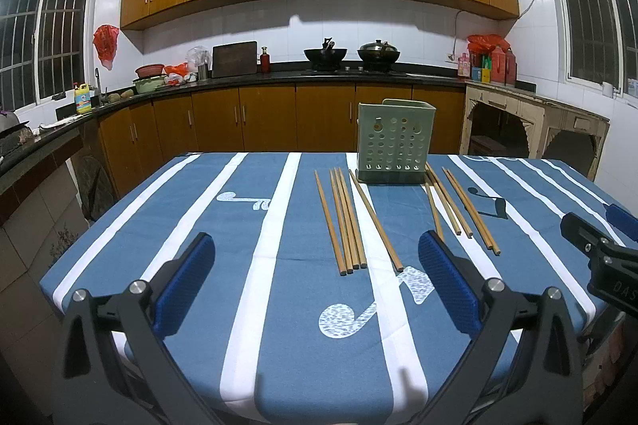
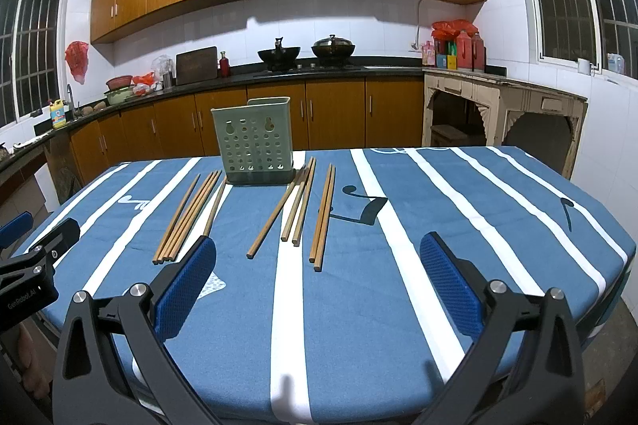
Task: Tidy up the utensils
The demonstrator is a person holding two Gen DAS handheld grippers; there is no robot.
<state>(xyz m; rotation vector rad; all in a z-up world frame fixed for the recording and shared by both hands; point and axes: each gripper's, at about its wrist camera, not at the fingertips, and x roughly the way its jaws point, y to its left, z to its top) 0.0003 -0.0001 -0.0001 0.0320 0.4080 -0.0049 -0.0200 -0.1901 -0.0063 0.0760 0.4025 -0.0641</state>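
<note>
A pale green perforated utensil holder [image 1: 394, 142] [image 2: 253, 146] stands upright at the far side of the table. Several wooden chopsticks lie flat in front of it in two groups: a left group [image 1: 347, 221] [image 2: 187, 217] and a right group [image 1: 462, 209] [image 2: 307, 209]. My left gripper [image 1: 315, 245] is open and empty, low over the near table edge, short of the left group. My right gripper [image 2: 317, 249] is open and empty, near the ends of the right group. Each gripper shows at the edge of the other's view.
The table carries a blue cloth with white stripes and music notes [image 1: 347, 317] [image 2: 478, 225]. Behind it run kitchen counters with wooden cabinets, woks on a stove [image 1: 347, 56], bottles, and an old cream side table [image 2: 502, 106] at right.
</note>
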